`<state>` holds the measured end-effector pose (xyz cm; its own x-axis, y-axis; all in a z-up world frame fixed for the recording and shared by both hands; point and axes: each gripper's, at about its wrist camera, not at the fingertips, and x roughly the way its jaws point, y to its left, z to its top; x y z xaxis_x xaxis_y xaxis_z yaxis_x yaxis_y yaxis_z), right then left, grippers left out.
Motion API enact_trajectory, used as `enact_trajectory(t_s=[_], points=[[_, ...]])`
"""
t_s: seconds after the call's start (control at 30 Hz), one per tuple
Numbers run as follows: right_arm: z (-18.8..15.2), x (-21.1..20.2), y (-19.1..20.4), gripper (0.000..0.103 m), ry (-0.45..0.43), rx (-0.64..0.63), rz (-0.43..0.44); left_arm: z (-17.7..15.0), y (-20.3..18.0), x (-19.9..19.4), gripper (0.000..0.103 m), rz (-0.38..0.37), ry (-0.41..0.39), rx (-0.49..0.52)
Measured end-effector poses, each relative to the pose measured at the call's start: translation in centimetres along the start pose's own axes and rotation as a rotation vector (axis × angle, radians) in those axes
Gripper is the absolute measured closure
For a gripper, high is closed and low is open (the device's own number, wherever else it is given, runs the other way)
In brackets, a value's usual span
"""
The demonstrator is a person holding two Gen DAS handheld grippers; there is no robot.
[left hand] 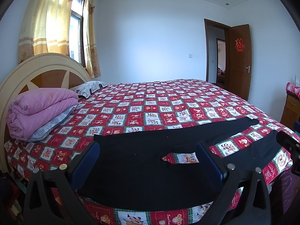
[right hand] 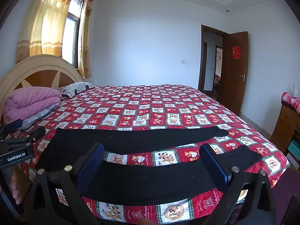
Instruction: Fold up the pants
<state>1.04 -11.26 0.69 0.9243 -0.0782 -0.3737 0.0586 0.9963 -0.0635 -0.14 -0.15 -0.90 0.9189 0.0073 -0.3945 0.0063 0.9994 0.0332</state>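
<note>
Left wrist view shows one pair of black pants (left hand: 142, 161) lying flat on the bed (left hand: 131, 110), near its closest edge. There is one pair only, with two legs. Its long axis runs left to right across the bed: the waist end lies to the left, toward the headboard (left hand: 37, 71), and both legs point right, toward the door (left hand: 240, 60). The legs are parted, with a strip of red-and-white quilt showing between them; the far leg reaches farther right than the near one.

The left gripper (left hand: 148, 159) hangs over the waist and crotch part, its two blue fingers (left hand: 86, 161) spread wide, holding nothing. In the right wrist view, the right gripper (right hand: 153, 165) hangs over the near leg (right hand: 150, 180), its two fingers likewise spread wide and empty; whether they touch the cloth cannot be told. The left gripper's body shows at that view's left edge.

At the head of the bed lie one folded pink blanket (left hand: 41, 110) on one grey pillow (left hand: 52, 123), and a second, patterned pillow (left hand: 88, 88) beyond them. One window (left hand: 76, 26) has two curtains. One wooden cabinet (right hand: 286, 125) stands at the right.
</note>
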Motion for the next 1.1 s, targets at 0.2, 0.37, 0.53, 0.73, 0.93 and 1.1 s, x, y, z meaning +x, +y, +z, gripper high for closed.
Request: enact_trajectory(t_s=[0.2,0.37,0.53,0.73,0.93,1.1], points=[[0.0,0.0,0.1,0.001,0.001,-0.001,0.000,0.0,0.0,0.0,0.000,0.001,-0.001,0.000],[0.0,0.0,0.1,0.001,0.000,-0.002,0.000,0.0,0.1,0.0,0.000,0.000,0.000,-0.002],[0.0,0.0,0.1,0.001,0.002,-0.002,0.001,-0.1,0.2,0.1,0.000,0.001,0.001,-0.002],[-0.1,0.1,0.1,0.001,0.001,-0.001,-0.001,-0.1,0.3,0.1,0.000,0.000,0.002,-0.002],[-0.2,0.3,-0.1,0.001,0.006,-0.001,-0.002,-0.6,0.8,0.3,0.000,0.000,0.008,-0.006],[-0.5,0.8,-0.1,0.001,0.016,-0.001,-0.005,-1.3,1.0,1.0,0.000,0.004,0.019,-0.010]])
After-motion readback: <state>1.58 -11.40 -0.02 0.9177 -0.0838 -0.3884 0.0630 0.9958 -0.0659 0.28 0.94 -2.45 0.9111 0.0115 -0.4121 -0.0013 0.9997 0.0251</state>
